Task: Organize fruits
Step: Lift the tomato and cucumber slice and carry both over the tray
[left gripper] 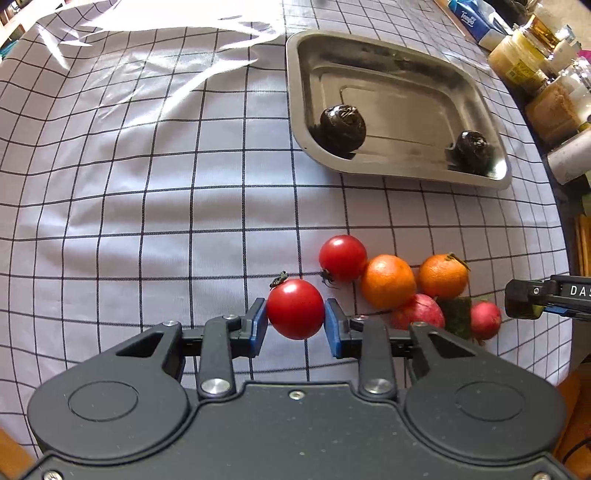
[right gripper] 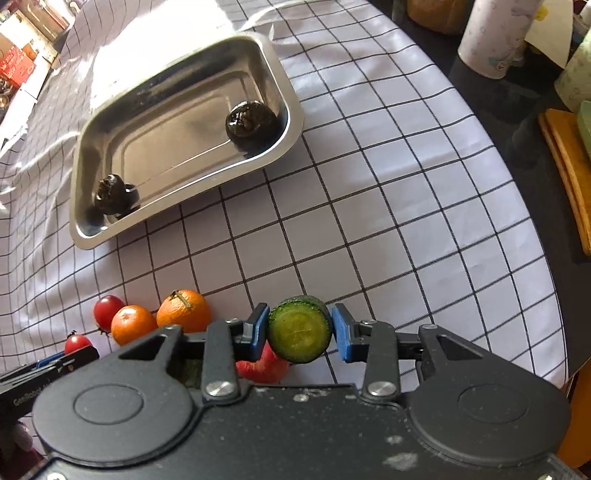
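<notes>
My left gripper [left gripper: 295,326] is shut on a red tomato [left gripper: 295,308], with a blue pad pressing each side. A second tomato [left gripper: 342,257], two oranges [left gripper: 388,280] [left gripper: 443,275] and two pinkish-red fruits [left gripper: 419,314] [left gripper: 485,319] lie just to its right on the checked cloth. My right gripper [right gripper: 300,328] is shut on a green cucumber piece [right gripper: 299,334], cut face towards the camera. Behind them sits a steel tray [left gripper: 295,110] [right gripper: 291,110] holding two dark round fruits [left gripper: 342,127] [left gripper: 472,149].
A tissue box [left gripper: 476,22] and jars [left gripper: 532,55] line the table's right edge. Pale cups [right gripper: 495,33] and wooden boards [right gripper: 569,166] stand on the dark surface beyond the cloth. Bright sunlight falls on the far cloth [left gripper: 166,48].
</notes>
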Tool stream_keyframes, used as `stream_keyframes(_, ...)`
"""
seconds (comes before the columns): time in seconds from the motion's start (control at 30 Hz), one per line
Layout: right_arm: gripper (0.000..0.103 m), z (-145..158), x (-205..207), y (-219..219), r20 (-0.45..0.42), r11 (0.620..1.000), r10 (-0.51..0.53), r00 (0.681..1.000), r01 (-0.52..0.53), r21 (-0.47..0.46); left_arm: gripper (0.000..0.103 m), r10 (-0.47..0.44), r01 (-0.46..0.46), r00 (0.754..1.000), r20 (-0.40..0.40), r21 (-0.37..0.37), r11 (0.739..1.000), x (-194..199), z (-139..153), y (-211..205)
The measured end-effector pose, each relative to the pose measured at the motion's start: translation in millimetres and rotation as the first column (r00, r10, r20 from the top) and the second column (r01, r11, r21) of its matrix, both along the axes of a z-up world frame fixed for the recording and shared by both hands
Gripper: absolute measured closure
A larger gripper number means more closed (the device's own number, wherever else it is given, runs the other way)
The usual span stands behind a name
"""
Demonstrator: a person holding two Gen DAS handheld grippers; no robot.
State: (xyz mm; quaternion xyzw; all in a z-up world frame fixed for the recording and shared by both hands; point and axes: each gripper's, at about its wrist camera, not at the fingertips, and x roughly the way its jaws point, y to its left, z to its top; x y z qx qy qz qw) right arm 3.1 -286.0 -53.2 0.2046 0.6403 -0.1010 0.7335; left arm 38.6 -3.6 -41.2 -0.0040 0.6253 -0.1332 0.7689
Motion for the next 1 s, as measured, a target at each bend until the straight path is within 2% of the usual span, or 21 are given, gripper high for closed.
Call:
stream_keyframes(0.27,0.065,10.3,-25.7,0.0,0.000,0.999,0.004,1.000,-0.004,0.032,0.062,-0.020,0.020,0.999,-0.031,-0.001,1.000,-18.2,10.5,-2.9)
stream_keyframes(0.57,0.065,11.5,-42.5,2.0,-0.060,0.996,0.055,0.997,-0.051,0.074,0.062,-0.049,0.049,0.992,-0.113,-0.003,0.999,-31.3,10.5,-7.1)
stream_keyframes(0.8,0.065,16.6,-32.7,1.2,-0.080,0.990,0.106,0.991,-0.098,0.105,0.062,-0.077,0.077,0.990,-0.114,-0.004,0.997,-21.5,20.9,-15.2)
stream_keyframes(1.0,0.065,28.4,-0.9,0.4,-0.061,0.983,0.164,0.985,-0.158,0.097,0.062,-0.089,0.090,0.993,-0.077,0.004,0.996,4.7,38.6,-26.1)
